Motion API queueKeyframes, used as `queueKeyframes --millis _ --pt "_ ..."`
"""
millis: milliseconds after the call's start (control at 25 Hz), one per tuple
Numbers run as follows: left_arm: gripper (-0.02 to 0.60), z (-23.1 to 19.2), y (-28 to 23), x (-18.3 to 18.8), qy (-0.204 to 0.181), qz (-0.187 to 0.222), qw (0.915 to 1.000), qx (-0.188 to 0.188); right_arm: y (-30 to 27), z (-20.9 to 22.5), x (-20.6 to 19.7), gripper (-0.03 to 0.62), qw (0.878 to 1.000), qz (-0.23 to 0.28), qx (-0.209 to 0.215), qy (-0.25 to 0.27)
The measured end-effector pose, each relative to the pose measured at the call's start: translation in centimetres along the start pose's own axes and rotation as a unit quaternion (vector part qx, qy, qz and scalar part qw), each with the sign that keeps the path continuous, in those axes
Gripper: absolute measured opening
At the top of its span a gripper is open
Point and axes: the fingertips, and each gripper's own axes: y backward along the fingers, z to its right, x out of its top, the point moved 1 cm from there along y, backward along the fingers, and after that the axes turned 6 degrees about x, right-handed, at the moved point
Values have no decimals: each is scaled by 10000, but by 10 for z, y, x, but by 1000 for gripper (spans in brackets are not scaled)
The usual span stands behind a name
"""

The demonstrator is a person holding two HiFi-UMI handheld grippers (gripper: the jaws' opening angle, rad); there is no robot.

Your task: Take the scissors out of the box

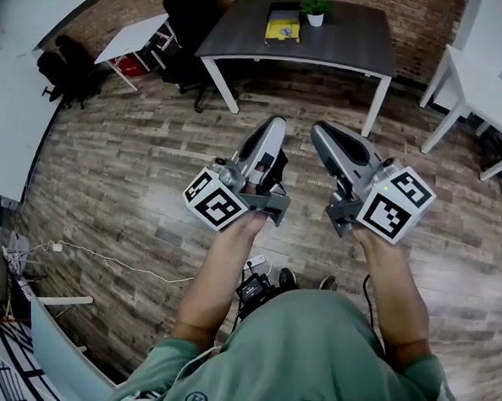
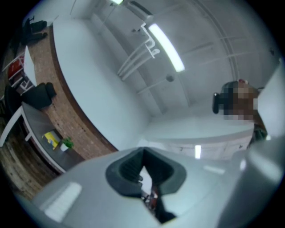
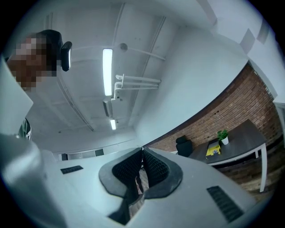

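**Head view**
- Left gripper (image 1: pixel 277 121): smooth grey tapered shell with a black-and-white marker cube at the hand end. It points away from the person.
- Right gripper (image 1: pixel 319 127): same build, just beside the left one, with the tips leaning toward each other.
- Box (image 1: pixel 283 25): flat yellow rectangle, well beyond both sets of fingertips, on a dark matte table (image 1: pixel 346 40). Its long side runs away from the person.
- Scissors: too small to make out here.
- Potted plant (image 1: pixel 315 6): green leaves in a white pot, just right of the box.
- Floor (image 1: pixel 125 171): wood-grain planks below the fingers.

**Left gripper view**
- Left gripper (image 2: pixel 143 151): fingers closed tip to tip with nothing between them. The pads (image 2: pixel 127 171) are black and ribbed.
- Box (image 2: pixel 51 139): a yellow patch far left of the fingers, with the plant (image 2: pixel 67 144) beside it.

**Right gripper view**
- Right gripper (image 3: pixel 142 150): fingers meet at the tips and hold nothing. The pads (image 3: pixel 127 167) are black with a fine grid.
- Box (image 3: pixel 213 149): yellow, far right of the fingers on the table (image 3: pixel 242 138), next to the plant (image 3: pixel 222 135).
- Brick wall (image 3: pixel 249 98): rough red-brown, behind the table.
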Motion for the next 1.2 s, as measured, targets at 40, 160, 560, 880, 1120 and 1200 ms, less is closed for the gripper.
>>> queueKeyframes --millis 40,160,560,880,1120,1200 --pt "-2 -4 1 1 -39 -18 10000 39 -3 1 -2 8 10000 -28 -32 11" --pt "-2 -18 2 4 -137 -97 9998 147 -15 5 -8 8 9999 -82 -110 36" --pt "-3 -65 11 25 -470 -302 9981 260 -67 14 -34 8 9981 -328 -379 352" --pt "-2 -94 1 36 -454 -303 9981 296 -96 33 -38 8 9970 -476 -456 403" --pt "-3 -126 -16 36 -400 -316 9974 508 -115 67 -38 8 9976 -537 -367 247" --pt "-2 -137 -27 36 -427 -324 9968 589 -121 82 -36 8 9979 -548 -309 177"
